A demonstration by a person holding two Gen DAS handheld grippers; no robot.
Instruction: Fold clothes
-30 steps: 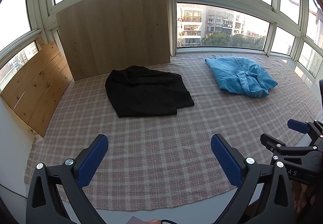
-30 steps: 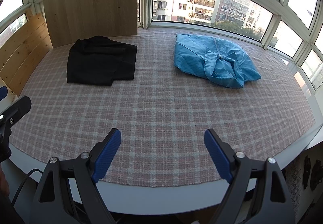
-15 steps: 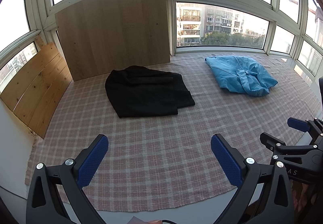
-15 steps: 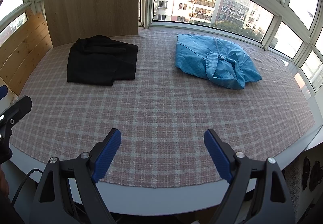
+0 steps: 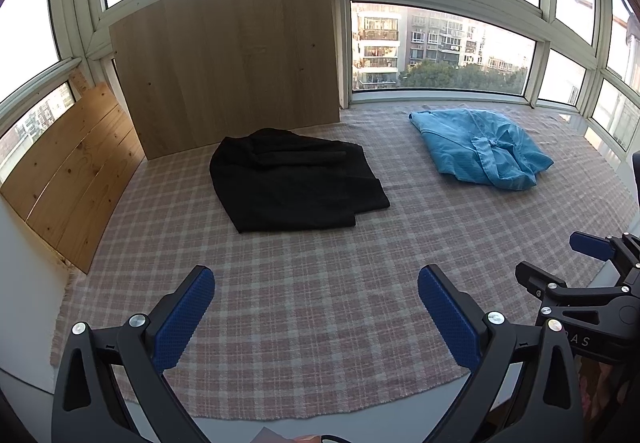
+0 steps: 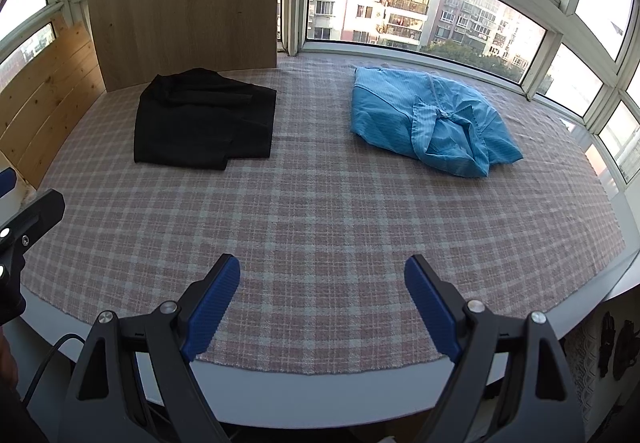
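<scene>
A black garment (image 5: 294, 183) (image 6: 204, 125) lies roughly folded on the plaid cloth, back left. A blue garment (image 5: 482, 147) (image 6: 432, 125) lies crumpled at the back right. My left gripper (image 5: 316, 275) hovers open over the front of the cloth, nothing between its blue pads. My right gripper (image 6: 322, 263) is open too, above the front edge, holding nothing. In the left wrist view the right gripper (image 5: 560, 263) shows at the right edge. Both garments lie well beyond the fingertips.
A pink-and-grey plaid cloth (image 5: 320, 283) (image 6: 340, 211) covers the platform. A tall wooden board (image 5: 228, 55) and a plank panel (image 5: 68, 167) lean against the windows on the left. Window frames ring the platform. The platform's front edge (image 6: 320, 391) drops off below my right gripper.
Both views shift slightly, as the grippers rise or tilt a little. The garments have not moved and both grippers stay open.
</scene>
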